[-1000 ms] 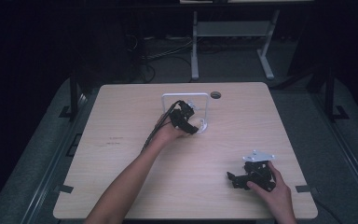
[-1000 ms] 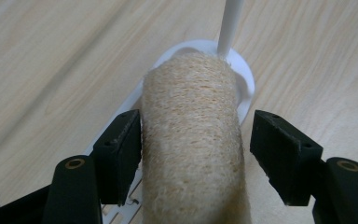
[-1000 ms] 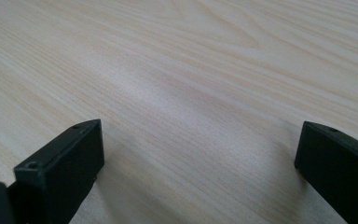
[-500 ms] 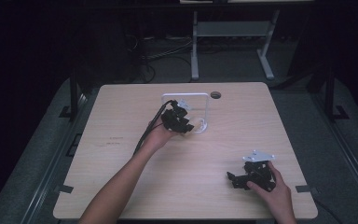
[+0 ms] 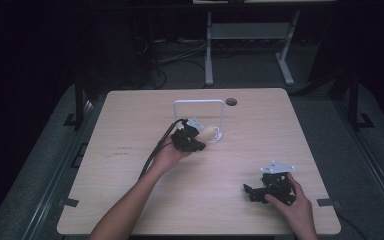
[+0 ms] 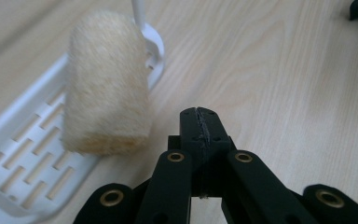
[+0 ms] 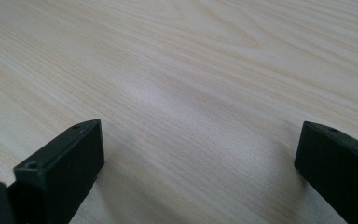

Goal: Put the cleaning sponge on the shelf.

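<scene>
A beige, fuzzy block (image 6: 105, 84) stands on the slotted base of a white rack (image 6: 23, 154), beside the rack's thin upright. In the high view the block (image 5: 209, 133) sits under the rack's white frame (image 5: 198, 102) at the middle of the table. My left gripper (image 5: 200, 145) hovers just short of it. Its jaws have just been closing and now meet tip to tip (image 6: 200, 116), with nothing between them and the block off to the side. At the table's near right my right gripper (image 5: 250, 190) rests low over bare wood, its jaws (image 7: 200, 154) wide apart and empty.
The light wooden table (image 5: 130, 125) has a dark round cable hole (image 5: 231, 101) at its far edge. The left gripper's black cable (image 5: 155, 155) trails along the forearm. Dark floor and a white stand's legs (image 5: 209, 50) lie beyond the table.
My left gripper has drawn back from the rack, leftward and toward the person, and its jaws have come together. The beige block stays on the rack. The right hand has not moved.
</scene>
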The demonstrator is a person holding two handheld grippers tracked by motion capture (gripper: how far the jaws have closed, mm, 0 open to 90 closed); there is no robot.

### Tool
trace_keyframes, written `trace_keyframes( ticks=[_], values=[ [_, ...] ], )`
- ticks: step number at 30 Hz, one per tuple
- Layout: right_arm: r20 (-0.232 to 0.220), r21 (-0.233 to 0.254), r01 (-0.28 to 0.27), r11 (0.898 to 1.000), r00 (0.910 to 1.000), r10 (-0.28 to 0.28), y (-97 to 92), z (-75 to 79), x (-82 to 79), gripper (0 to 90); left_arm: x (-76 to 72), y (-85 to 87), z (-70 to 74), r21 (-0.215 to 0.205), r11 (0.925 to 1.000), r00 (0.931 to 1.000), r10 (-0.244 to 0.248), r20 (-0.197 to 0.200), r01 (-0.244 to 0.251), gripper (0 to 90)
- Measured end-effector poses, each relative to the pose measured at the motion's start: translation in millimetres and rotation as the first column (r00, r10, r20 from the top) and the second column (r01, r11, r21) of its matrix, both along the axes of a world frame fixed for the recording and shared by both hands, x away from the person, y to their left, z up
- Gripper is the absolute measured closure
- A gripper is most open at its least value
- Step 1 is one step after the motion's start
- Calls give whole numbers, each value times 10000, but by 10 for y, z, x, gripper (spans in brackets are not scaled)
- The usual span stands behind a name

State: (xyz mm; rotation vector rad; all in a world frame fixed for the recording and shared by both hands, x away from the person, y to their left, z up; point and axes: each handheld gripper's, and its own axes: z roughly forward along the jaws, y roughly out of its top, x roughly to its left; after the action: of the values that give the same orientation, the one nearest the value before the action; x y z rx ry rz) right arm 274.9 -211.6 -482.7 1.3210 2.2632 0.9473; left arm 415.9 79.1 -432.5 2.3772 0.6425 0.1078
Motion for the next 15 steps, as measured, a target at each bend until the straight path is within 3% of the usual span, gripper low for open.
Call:
trace_keyframes(
  ticks=[4,15],
  values=[
    [0,2,1,10000,10000,-1,0,0,0,9,23,19,-126,103,9999,9999,119,-101,-117,900],
    [-2,4,3,10000,10000,-3,0,0,0,9,125,81,-200,331,9974,9979,646,-2,-645,899]
  ],
)
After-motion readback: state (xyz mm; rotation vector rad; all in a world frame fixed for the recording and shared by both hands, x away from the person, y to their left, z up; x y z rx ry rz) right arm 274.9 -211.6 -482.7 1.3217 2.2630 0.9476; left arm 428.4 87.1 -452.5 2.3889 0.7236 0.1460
